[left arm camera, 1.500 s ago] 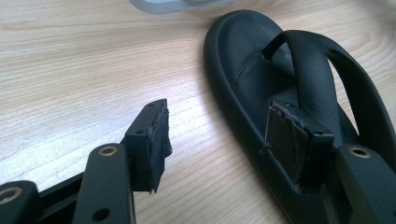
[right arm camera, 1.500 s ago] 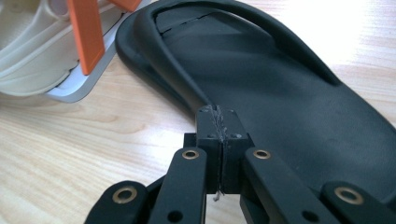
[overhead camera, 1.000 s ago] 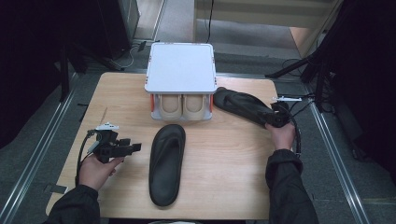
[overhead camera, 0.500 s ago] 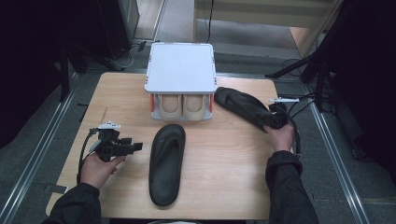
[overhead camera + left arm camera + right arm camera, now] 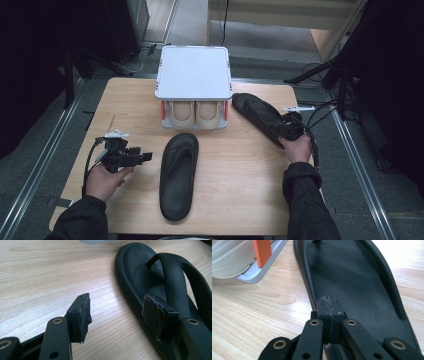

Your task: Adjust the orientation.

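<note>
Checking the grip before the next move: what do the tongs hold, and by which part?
The right tongs are shut on the right sandal at its heel-end rim. The left tongs stand open, holding nothing.

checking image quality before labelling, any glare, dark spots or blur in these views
High view: table evenly lit, surroundings almost black, slightly soft. Left gripper view: sharp, soft sheen on the wood, sandal clear. Right gripper view: glare washes out the top right corner, the other sandal reads clearly, the nearest jaw links are a little soft.

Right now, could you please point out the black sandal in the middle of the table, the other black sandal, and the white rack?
middle sandal (image 5: 177,177), high view, footbed
right sandal (image 5: 257,115), high view, footbed
white rack (image 5: 194,72), high view, top panel
</note>
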`<state>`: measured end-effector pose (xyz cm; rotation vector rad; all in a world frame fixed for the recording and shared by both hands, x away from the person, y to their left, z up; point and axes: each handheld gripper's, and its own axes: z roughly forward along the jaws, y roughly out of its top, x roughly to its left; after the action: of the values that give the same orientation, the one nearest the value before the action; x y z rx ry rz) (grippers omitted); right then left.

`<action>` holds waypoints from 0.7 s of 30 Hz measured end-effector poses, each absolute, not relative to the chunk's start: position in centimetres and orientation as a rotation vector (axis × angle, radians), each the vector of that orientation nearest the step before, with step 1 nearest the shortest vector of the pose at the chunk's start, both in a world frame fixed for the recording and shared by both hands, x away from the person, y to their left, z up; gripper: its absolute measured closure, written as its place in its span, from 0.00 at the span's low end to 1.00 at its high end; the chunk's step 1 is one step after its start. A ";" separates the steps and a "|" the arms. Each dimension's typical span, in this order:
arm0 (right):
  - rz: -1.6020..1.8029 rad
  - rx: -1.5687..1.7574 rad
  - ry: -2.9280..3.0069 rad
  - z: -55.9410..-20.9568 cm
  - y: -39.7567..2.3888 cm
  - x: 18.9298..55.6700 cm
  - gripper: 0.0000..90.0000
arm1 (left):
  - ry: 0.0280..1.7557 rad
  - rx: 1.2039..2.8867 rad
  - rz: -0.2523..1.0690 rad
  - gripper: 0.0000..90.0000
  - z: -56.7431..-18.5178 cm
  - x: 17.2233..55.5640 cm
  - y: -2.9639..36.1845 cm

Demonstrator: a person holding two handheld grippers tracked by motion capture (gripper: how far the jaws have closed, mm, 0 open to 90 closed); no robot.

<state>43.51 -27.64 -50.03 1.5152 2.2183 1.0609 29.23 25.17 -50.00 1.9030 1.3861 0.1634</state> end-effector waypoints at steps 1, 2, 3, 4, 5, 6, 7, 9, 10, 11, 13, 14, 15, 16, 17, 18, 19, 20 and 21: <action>1.062 1.511 2.222 -50.0 -27.5 43.5 1.00 | 1.385 1.905 0.162 0.44 -50.0 29.2 25.2; 1.067 1.508 2.223 -50.1 -27.4 43.5 1.00 | 1.387 1.901 0.165 0.44 -50.0 29.2 25.1; 1.064 1.503 2.231 -50.0 -27.2 43.4 1.00 | 1.385 1.903 0.165 0.44 -50.1 29.3 25.1; 1.065 1.493 2.240 -50.0 -27.0 43.4 1.00 | 1.384 1.906 0.164 0.44 -50.1 29.3 25.1; 1.068 1.484 2.244 -50.1 -26.8 43.4 1.00 | 1.385 1.906 0.165 0.44 -50.1 29.3 25.0; 1.069 1.483 2.250 -50.0 -26.6 43.4 1.00 | 1.386 1.909 0.165 0.44 -50.1 29.3 25.0; 1.066 1.473 2.258 -50.0 -26.4 43.4 1.00 | 1.385 1.913 0.164 0.44 -50.1 29.3 25.0; 1.071 1.466 2.266 -50.1 -26.1 43.4 1.00 | 1.384 1.913 0.164 0.44 -50.1 29.3 25.0; 1.074 1.465 2.268 -50.1 -25.9 43.4 1.00 | 1.384 1.913 0.166 0.44 -50.1 29.3 25.0; 1.077 1.466 2.273 -50.1 -25.7 43.4 1.00 | 1.384 1.914 0.165 0.44 -50.1 29.3 25.0; 1.084 1.465 2.275 -50.1 -25.4 43.4 1.00 | 1.385 1.913 0.164 0.44 -50.1 29.3 25.0; 1.087 1.463 2.276 -50.1 -25.2 43.4 1.00 | 1.385 1.913 0.161 0.44 -50.1 29.3 25.0; 1.085 1.461 2.280 -50.1 -25.1 43.4 1.00 | 1.385 1.913 0.161 0.44 -50.2 29.3 25.0; 1.086 1.462 2.280 -50.1 -25.0 43.4 1.00 | 1.385 1.914 0.161 0.44 -50.2 29.3 25.0; 1.090 1.456 2.280 -50.1 -24.9 43.4 1.00 | 1.385 1.915 0.160 0.44 -50.2 29.3 25.0; 1.088 1.460 2.280 -50.1 -24.8 43.4 1.00 | 1.383 1.917 0.160 0.44 -50.2 29.4 24.9; 1.090 1.461 2.281 -50.1 -24.7 43.4 1.00 | 1.382 1.917 0.161 0.44 -50.2 29.4 24.9; 1.091 1.454 2.283 -50.2 -24.6 43.5 1.00 | 1.382 1.920 0.160 0.44 -50.2 29.4 24.9; 1.095 1.454 2.281 -50.2 -24.5 43.5 1.00 | 1.382 1.922 0.159 0.44 -50.2 29.4 24.9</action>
<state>43.47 -24.49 -50.19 1.4536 2.2807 1.0955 29.37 24.92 -50.18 1.9221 1.3818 0.1586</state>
